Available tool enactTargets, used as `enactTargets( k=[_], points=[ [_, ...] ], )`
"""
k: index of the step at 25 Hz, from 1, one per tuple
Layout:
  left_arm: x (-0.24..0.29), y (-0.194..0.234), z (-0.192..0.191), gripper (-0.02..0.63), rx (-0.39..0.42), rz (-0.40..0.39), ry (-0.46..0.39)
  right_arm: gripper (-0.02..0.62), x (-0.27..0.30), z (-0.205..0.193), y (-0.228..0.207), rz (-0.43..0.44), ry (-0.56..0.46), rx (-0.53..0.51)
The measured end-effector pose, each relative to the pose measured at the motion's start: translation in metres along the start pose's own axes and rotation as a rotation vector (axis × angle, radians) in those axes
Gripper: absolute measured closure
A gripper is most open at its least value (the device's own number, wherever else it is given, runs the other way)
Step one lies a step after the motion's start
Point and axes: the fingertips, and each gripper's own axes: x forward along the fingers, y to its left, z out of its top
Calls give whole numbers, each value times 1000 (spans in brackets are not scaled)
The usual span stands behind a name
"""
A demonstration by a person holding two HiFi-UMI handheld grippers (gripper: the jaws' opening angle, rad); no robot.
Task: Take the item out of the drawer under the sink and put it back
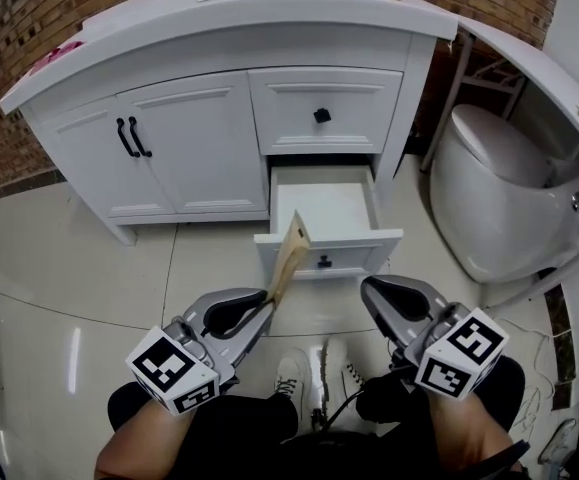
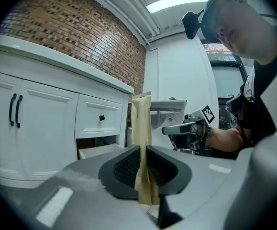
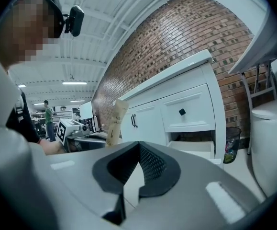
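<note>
Red brick wall, glossy pale tiled floor, white toilet.

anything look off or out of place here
Only the white lower drawer, pulled out and bare inside, while the flat tan paper packet is clamped in the left gripper in front of it. Nothing looks spilled or broken.

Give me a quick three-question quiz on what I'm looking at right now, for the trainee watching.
1. Which gripper holds the tan packet? A. left B. right C. neither
2. True or false: the lower drawer under the sink stands pulled out.
3. Fill in: the knob on the upper drawer is ___ in colour.

Key:
1. A, the left gripper, pads closed on it.
2. True.
3. Black.
</note>
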Motion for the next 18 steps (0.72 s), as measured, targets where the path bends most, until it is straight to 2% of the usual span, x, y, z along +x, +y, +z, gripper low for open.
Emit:
enactTargets(
  k=[3,10,18],
  points=[
    [-3,3,-4,557,-3,4,-11,592,4,-3,-3,-8,3,12],
    [-1,8,3,551,-80,-11,-64,592,6,-6,-2,-20,15,-7],
    [8,7,4,551,-78,-9,-51,592,-2,-13,-8,-29,18,7]
  ],
)
